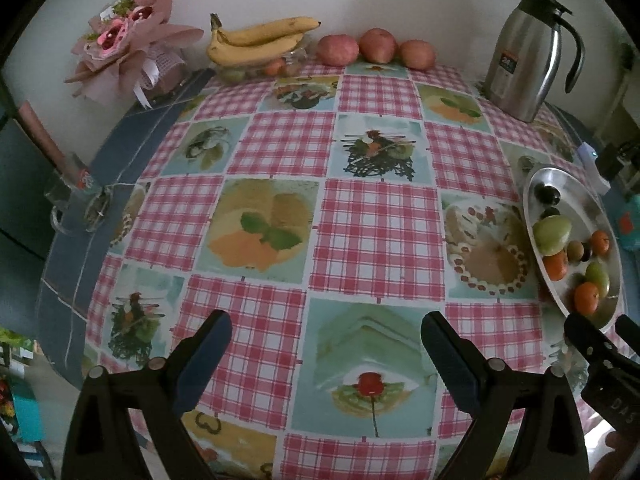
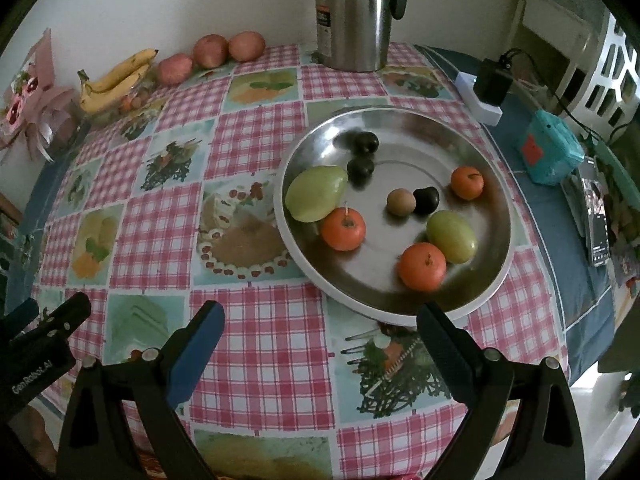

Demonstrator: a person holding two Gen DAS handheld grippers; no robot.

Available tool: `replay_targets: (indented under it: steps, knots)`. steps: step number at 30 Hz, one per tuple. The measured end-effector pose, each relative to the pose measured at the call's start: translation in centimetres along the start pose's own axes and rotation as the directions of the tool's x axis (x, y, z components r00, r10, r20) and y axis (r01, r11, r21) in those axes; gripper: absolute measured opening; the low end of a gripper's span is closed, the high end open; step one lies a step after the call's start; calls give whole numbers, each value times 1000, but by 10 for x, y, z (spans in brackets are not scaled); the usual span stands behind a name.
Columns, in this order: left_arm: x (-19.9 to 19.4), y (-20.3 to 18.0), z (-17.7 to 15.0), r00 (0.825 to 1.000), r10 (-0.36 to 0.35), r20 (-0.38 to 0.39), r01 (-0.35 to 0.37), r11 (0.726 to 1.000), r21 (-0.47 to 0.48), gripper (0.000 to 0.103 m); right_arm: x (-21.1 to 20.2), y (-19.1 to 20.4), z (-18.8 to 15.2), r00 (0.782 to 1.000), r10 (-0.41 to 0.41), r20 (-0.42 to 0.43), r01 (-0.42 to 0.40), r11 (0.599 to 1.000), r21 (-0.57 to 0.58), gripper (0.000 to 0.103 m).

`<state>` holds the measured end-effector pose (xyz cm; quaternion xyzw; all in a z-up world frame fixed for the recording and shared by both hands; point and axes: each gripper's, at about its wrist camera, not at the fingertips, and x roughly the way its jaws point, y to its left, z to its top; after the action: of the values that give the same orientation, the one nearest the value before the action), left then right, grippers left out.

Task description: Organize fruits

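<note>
Currently both grippers hover low over the near edge of the table, empty. The left gripper (image 1: 326, 334) has its fingers spread wide with only tablecloth (image 1: 280, 152) between them; the right gripper (image 2: 320, 326) is spread just as wide, nothing held, aimed at the near rim of the metal plate (image 2: 496, 280).

Fruit sits in two groups. On the plate: three oranges (image 2: 343, 229), two green mangoes (image 2: 316, 192), a small brown round fruit (image 2: 401, 201) touching a dark one (image 2: 426, 200), and two more dark fruits (image 2: 366, 143) toward the far side. Against the back wall: a bunch of bananas (image 1: 256, 42) lying on a clear container (image 1: 256, 70) with small fruit inside, and three apples (image 1: 376, 48) in a row beside it. A steel thermos jug (image 2: 352, 12) stands behind the plate.

That layout fits sorting either in progress or finished; one look cannot tell which.

Handling, as judged:
- Oranges: round, firm, lightish. Grip across the widest part; they would likely roll on the smooth steel if nudged.
- Mangoes: heavier, smooth skin, elongated. Take across the short axis near the middle; end grips would likely slip.
- Small dark and brown fruits: light, probably soft, easy to bruise or squirt out. Light squeeze, centred.
- Bananas: soft, awkward as a bunch; near the stem is the safest hold.
- Apples: stiff, heavier, tolerant of a firm pinch.
</note>
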<state>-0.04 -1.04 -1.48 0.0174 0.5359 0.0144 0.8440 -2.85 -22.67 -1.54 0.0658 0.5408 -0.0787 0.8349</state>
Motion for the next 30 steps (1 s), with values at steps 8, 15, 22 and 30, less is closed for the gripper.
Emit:
replay_targets:
  steps: [8,15,22,30]
  knots:
    - [-2,0,0,1000,1,11,-1,1000,0,97,-1,1,0,1000,4,6,-4,1000,-4,97]
    - [-3,0,0,1000,2,16,-2,1000,1,97,-2,1,-1,1000,8,9,-8,1000,-1,97]
    - [-3,0,0,1000,4,17,-4,1000,-1,97,-2,1,-1,1000,11,10,-11,1000,0,97]
    - [-8,1,0,999,7,40,-7,1000,0,97,-2,0,-1,1000,10,10,-10,1000,0,97]
